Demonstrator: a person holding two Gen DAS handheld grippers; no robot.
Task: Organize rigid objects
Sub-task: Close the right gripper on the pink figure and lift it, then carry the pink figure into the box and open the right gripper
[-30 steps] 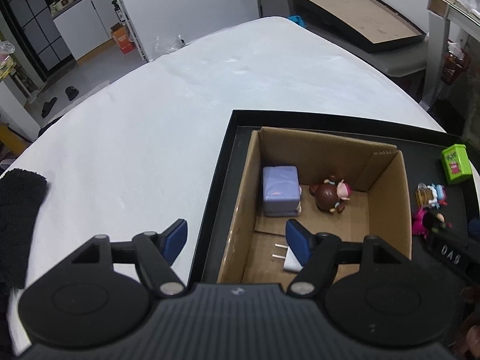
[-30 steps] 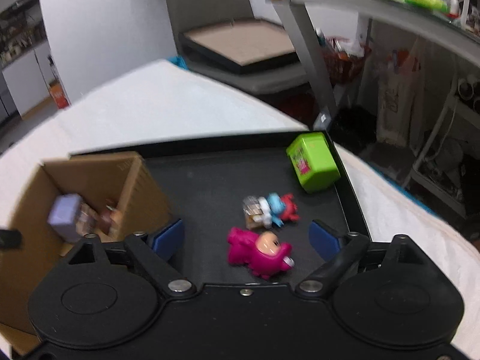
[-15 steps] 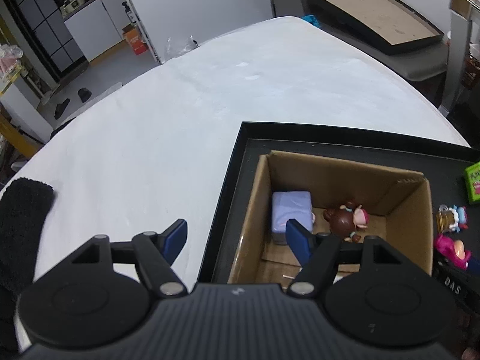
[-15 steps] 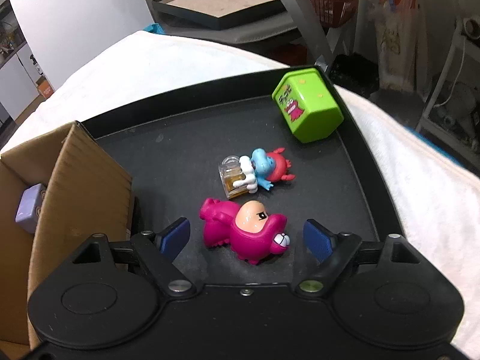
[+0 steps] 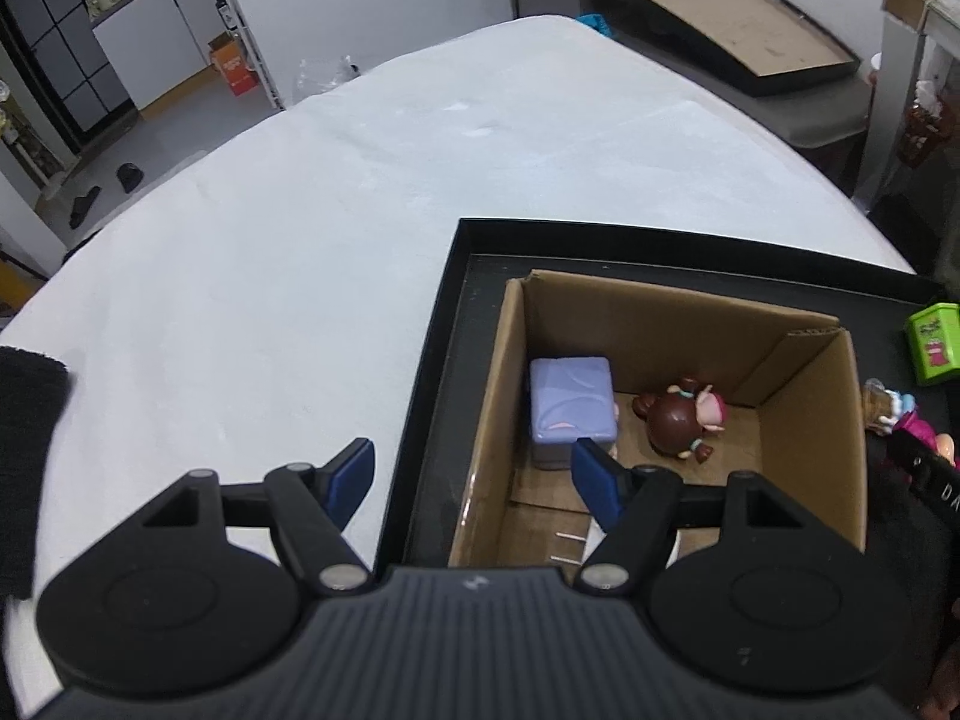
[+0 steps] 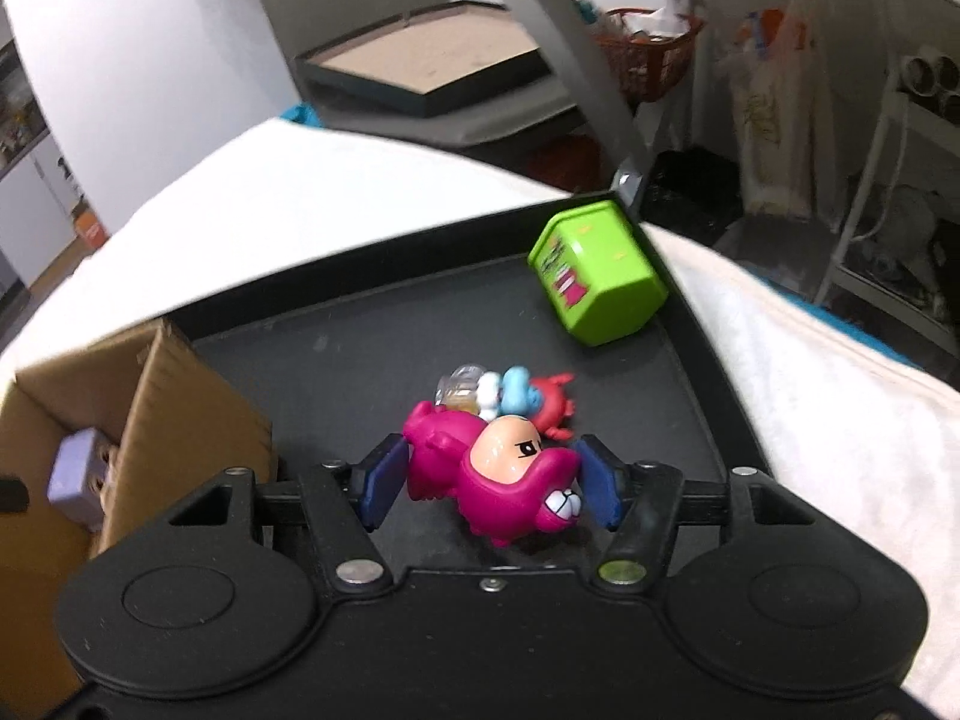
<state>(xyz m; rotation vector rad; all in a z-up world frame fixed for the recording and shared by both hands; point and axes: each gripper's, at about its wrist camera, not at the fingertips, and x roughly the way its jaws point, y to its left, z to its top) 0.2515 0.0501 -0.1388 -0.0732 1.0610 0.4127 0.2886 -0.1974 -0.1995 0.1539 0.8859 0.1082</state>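
The right gripper [image 6: 489, 483] sits low over the black tray [image 6: 714, 372], its blue pads closing in on a magenta toy figure [image 6: 498, 480] that lies between them; both pads look to be touching its sides, though whether they press yet I cannot tell for sure. Just beyond it, touching or nearly so, lies a small blue-and-red figure with a clear jar [image 6: 510, 393]. Farther on, in the tray's far right corner, a lime-green box [image 6: 600, 276] lies tipped against the rim. The left gripper [image 5: 471, 483] hangs with its jaws well apart and nothing between them, one pad over the white tabletop [image 5: 300, 240], the other over the near part of an open cardboard box [image 5: 804, 414]. That box stands in the left end of the tray, close to its left rim. Inside, near the box's left wall, is a lavender cube [image 5: 570, 399], and just to its right a brown-headed doll figure [image 5: 681, 417] lies on the floor toward the far wall. A black cloth [image 5: 24, 450] lies at the tabletop's left edge.
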